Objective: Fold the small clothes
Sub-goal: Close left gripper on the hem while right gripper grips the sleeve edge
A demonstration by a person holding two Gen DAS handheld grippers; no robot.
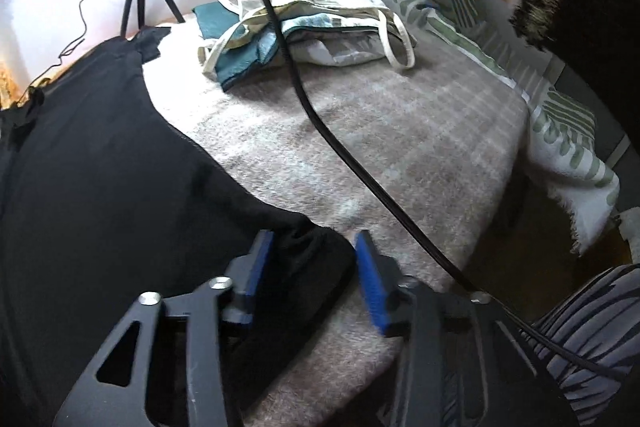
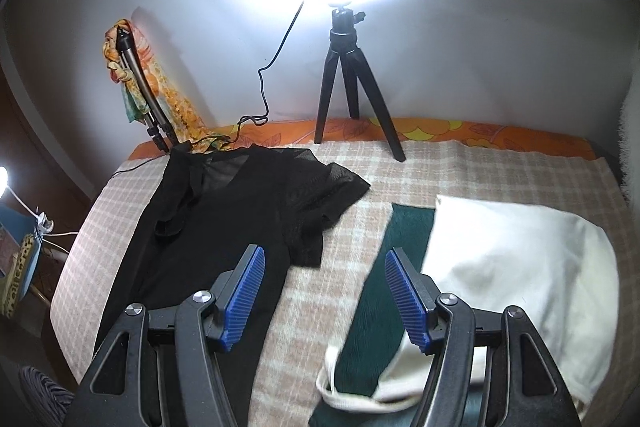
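A black top (image 2: pixel 224 211) lies spread on the checked blanket (image 2: pixel 352 187), collar toward the wall. It also shows in the left wrist view (image 1: pixel 100 167). My left gripper (image 1: pixel 314 267) is open, its jaws on either side of the top's near corner (image 1: pixel 312 259). My right gripper (image 2: pixel 324 291) is open and empty above the blanket, between the black top and a pile of clothes. That pile is a white garment (image 2: pixel 520 267) on a dark green one (image 2: pixel 396 267). It also shows in the left wrist view (image 1: pixel 304 27).
A ring light on a black tripod (image 2: pixel 348 83) stands at the back of the bed. A patterned scarf (image 2: pixel 160 87) hangs on a stand at back left. A black cable (image 1: pixel 320 131) crosses the left wrist view. A green-striped towel (image 1: pixel 560 131) hangs off the bed's right edge.
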